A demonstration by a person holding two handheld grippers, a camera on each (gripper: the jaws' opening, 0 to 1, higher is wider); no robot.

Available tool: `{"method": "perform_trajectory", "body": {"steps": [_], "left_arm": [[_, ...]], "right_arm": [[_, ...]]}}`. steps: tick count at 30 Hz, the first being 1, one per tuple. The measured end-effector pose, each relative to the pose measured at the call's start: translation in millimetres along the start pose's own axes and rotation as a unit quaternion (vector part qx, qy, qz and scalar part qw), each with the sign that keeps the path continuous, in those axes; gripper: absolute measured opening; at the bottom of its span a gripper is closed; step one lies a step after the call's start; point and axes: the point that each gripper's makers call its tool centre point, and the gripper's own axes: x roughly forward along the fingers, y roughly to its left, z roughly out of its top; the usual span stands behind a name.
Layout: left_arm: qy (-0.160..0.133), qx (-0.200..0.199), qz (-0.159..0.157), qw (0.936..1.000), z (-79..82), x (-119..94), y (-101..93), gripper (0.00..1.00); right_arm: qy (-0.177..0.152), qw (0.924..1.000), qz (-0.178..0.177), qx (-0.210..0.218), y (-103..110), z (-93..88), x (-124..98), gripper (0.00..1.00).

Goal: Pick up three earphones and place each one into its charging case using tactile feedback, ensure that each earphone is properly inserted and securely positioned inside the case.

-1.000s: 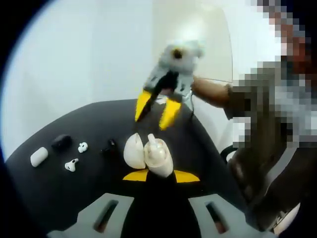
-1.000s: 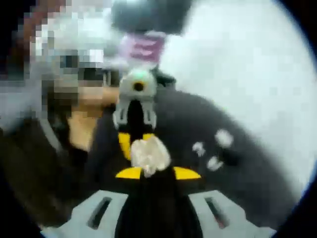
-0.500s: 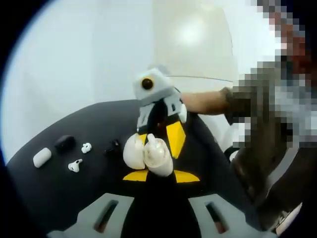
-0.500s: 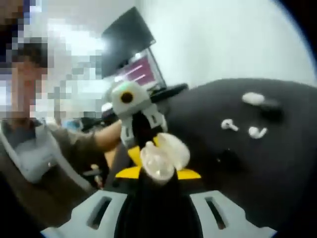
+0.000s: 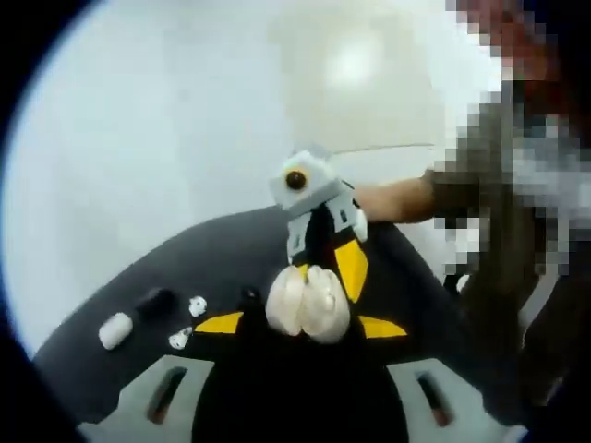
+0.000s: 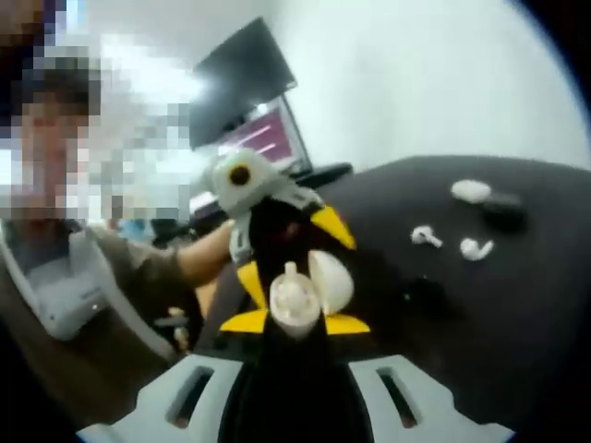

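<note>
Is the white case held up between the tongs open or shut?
Open: in the right gripper view the white case has its lid swung aside, an earphone stem poking from the body.

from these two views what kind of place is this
Probably an office or lab desk set up for a demo. A lit monitor stands behind a black table against a plain white wall, and earbuds and small cases lie on the table.
</note>
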Motion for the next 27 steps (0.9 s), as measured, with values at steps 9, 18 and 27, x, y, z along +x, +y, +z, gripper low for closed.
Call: {"method": "perform_trajectory", "body": {"steps": [9, 18, 27], "left_arm": [[0.027, 0.011, -0.020, 0.9994, -12.1, 6.2, -6.4, 0.38], [0.020, 0.102, 0.004, 0.9945, -4.6, 6.2, -4.4, 0.36], [0.020, 0.125, 0.012, 0.9918, -3.1, 6.3, -5.6, 0.35]], "right_arm": [[0.003, 0.9996, 0.009, 0.028, -1.0, 0.8, 2.4, 0.21], [0.000, 0.9979, 0.013, 0.063, -3.7, 1.0, 1.6, 0.21], [-0.001, 0.9973, 0.019, 0.071, -4.4, 0.7, 1.8, 0.21]]}}
